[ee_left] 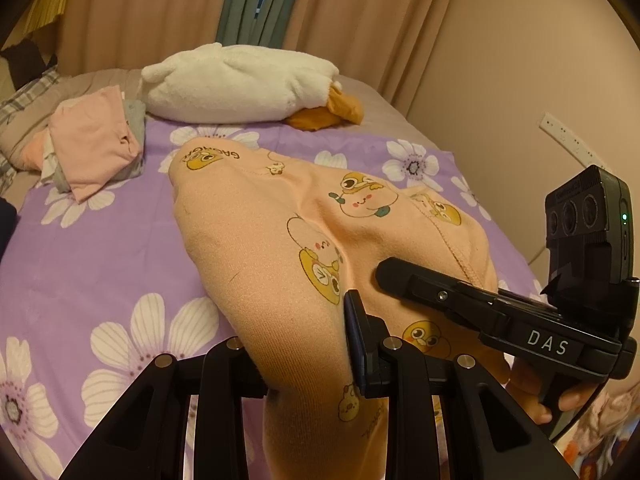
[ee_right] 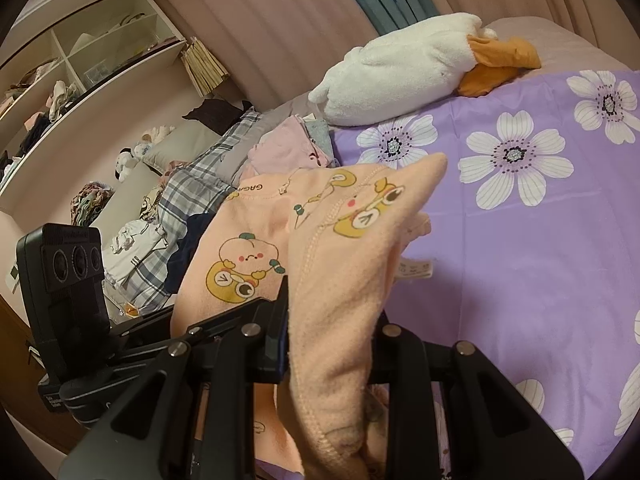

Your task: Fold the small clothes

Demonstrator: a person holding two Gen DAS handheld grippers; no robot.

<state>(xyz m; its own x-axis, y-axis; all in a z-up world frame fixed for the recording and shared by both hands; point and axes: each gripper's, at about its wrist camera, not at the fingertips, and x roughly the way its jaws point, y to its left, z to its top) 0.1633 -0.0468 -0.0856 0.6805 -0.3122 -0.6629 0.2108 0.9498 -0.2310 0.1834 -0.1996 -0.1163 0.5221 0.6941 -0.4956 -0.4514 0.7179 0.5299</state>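
A small peach garment (ee_left: 280,232) printed with cartoon ducks is lifted over a purple flowered bedsheet (ee_left: 88,256). My left gripper (ee_left: 308,364) is shut on a bunched fold of it at the near edge. My right gripper (ee_right: 332,344) is shut on another part of the same garment (ee_right: 340,264), whose seam and white label show. The right gripper also shows in the left wrist view (ee_left: 500,312), close on the right. The left gripper's body shows at the left of the right wrist view (ee_right: 76,304).
A stack of folded pink and grey clothes (ee_left: 96,148) lies at the back left of the sheet. A white plush duck (ee_left: 240,84) lies at the head of the bed. Unfolded clothes (ee_right: 160,216) and shelves (ee_right: 80,60) are to the left. A wall (ee_left: 520,80) is on the right.
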